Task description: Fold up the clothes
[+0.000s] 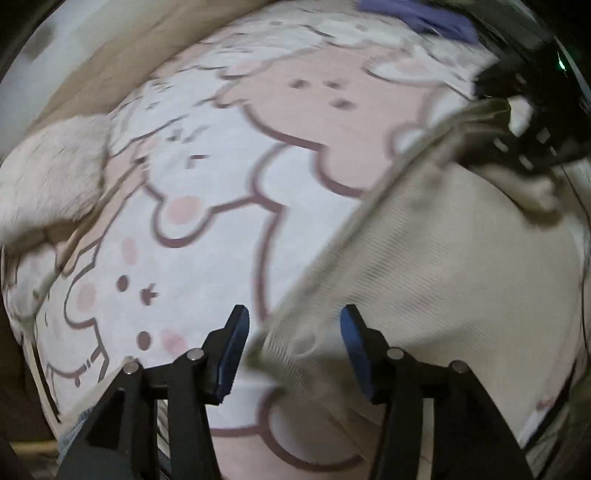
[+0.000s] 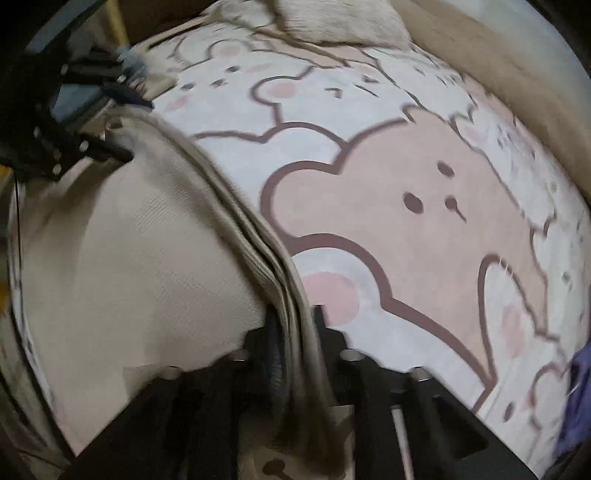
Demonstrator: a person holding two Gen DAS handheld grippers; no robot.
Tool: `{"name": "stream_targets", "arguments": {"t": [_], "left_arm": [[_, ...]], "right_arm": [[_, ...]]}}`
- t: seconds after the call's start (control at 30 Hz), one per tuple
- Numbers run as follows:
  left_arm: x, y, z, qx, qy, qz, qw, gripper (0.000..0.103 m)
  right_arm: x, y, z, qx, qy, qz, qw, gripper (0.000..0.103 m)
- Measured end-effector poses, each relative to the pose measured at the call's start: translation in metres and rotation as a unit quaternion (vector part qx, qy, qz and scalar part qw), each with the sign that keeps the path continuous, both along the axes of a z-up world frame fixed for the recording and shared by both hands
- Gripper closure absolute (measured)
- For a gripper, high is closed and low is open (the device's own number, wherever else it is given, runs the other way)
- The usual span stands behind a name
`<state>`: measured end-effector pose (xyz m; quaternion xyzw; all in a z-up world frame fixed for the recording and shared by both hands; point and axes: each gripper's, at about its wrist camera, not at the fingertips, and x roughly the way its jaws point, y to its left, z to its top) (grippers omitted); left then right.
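A bedsheet (image 1: 229, 229) printed with cartoon bears, a fluffy cream blanket (image 1: 48, 177) at its edge, a purple cloth (image 1: 424, 16) farther off.

My left gripper (image 1: 293, 343): matte black linkage arms, each joint capped with a round silver pin. Its fingers (image 1: 236, 343) are faced with blue, ribbed pads. My right gripper (image 2: 295, 332): same black frame and silver pins; pads mostly hidden, a dark ribbed strip shows on one. A thin black cable runs alongside the left unit in the right wrist view.
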<state>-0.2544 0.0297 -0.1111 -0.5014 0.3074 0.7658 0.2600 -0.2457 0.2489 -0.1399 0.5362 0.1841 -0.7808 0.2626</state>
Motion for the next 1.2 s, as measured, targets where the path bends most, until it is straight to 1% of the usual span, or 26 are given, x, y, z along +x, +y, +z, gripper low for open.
{"name": "stream_targets", "arguments": {"t": [0.07, 0.13, 0.2, 0.23, 0.27, 0.3, 0.33, 0.4, 0.47, 0.53, 0.6, 0.67, 0.7, 0.73, 0.8, 0.87, 0.93, 0.97, 1.0, 1.03, 1.07, 1.2], "left_arm": [[-0.018, -0.011, -0.002, 0.006, 0.013, 0.033, 0.9993, 0.052], [-0.027, -0.021, -0.002, 0.011, 0.030, 0.063, 0.9975, 0.052], [-0.026, -0.031, 0.006, 0.035, 0.040, 0.085, 0.9949, 0.052], [-0.019, -0.035, 0.011, 0.044, 0.047, 0.091, 0.9937, 0.052], [-0.013, -0.040, 0.017, 0.054, 0.054, 0.098, 0.9923, 0.052], [-0.007, -0.044, 0.021, 0.063, 0.059, 0.103, 0.9910, 0.052], [0.002, -0.049, 0.025, 0.073, 0.059, 0.110, 0.9895, 0.051], [0.021, -0.059, 0.028, 0.097, 0.049, 0.123, 0.9865, 0.050], [0.032, -0.068, 0.025, 0.118, 0.032, 0.131, 0.9838, 0.048], [0.047, -0.077, 0.016, 0.152, -0.005, 0.146, 0.9775, 0.047], [0.053, -0.081, 0.007, 0.173, -0.029, 0.159, 0.9714, 0.047], [0.053, -0.085, -0.002, 0.196, -0.049, 0.178, 0.9630, 0.047], [0.051, -0.087, -0.006, 0.211, -0.060, 0.189, 0.9572, 0.047], [0.044, -0.089, -0.011, 0.231, -0.074, 0.201, 0.9490, 0.047], [0.030, -0.092, -0.020, 0.273, -0.108, 0.221, 0.9301, 0.047], [0.017, -0.090, -0.028, 0.306, -0.139, 0.231, 0.9132, 0.048], [0.007, -0.085, -0.036, 0.322, -0.161, 0.232, 0.9038, 0.049], [0.005, -0.082, -0.038, 0.328, -0.167, 0.230, 0.9010, 0.051], [0.005, -0.079, -0.040, 0.332, -0.171, 0.227, 0.8994, 0.068], [0.006, -0.077, -0.040, 0.339, -0.173, 0.225, 0.8971, 0.091], [0.009, -0.077, -0.037, 0.346, -0.171, 0.223, 0.8949, 0.096], [0.027, -0.082, -0.017, 0.365, -0.135, 0.218, 0.8950, 0.097]], "right_arm": [[-0.013, 0.015, 0.005, -0.007, 0.010, -0.036, 0.999, 0.029], [-0.024, 0.030, 0.010, -0.009, 0.022, -0.071, 0.997, 0.028], [-0.028, 0.048, 0.022, 0.010, 0.060, -0.122, 0.991, 0.028], [-0.028, 0.059, 0.028, 0.010, 0.073, -0.142, 0.987, 0.028], [-0.026, 0.068, 0.034, 0.007, 0.082, -0.160, 0.984, 0.028], [-0.020, 0.080, 0.042, -0.005, 0.091, -0.180, 0.979, 0.028], [-0.013, 0.086, 0.048, -0.019, 0.094, -0.188, 0.978, 0.028], [0.009, 0.091, 0.055, -0.051, 0.094, -0.187, 0.977, 0.028], [0.037, 0.091, 0.060, -0.080, 0.093, -0.180, 0.976, 0.028], [0.065, 0.082, 0.056, -0.108, 0.089, -0.172, 0.975, 0.028], [0.084, 0.074, 0.050, -0.130, 0.080, -0.171, 0.973, 0.028], [0.100, 0.067, 0.043, -0.152, 0.067, -0.173, 0.971, 0.028], [0.105, 0.063, 0.037, -0.163, 0.057, -0.177, 0.969, 0.028], [0.108, 0.061, 0.032, -0.175, 0.047, -0.183, 0.966, 0.028], [0.111, 0.055, 0.022, -0.190, 0.025, -0.198, 0.961, 0.028], [0.111, 0.052, 0.015, -0.197, 0.015, -0.210, 0.958, 0.028], [0.109, 0.049, 0.012, -0.200, 0.009, -0.217, 0.955, 0.028], [0.108, 0.048, 0.012, -0.198, 0.011, -0.218, 0.956, 0.029], [0.107, 0.048, 0.014, -0.195, 0.016, -0.219, 0.956, 0.028], [0.106, 0.047, 0.015, -0.191, 0.020, -0.220, 0.956, 0.028], [0.105, 0.049, 0.017, -0.189, 0.025, -0.222, 0.956, 0.028], [0.083, 0.066, 0.020, -0.187, 0.043, -0.242, 0.951, 0.029]]}}
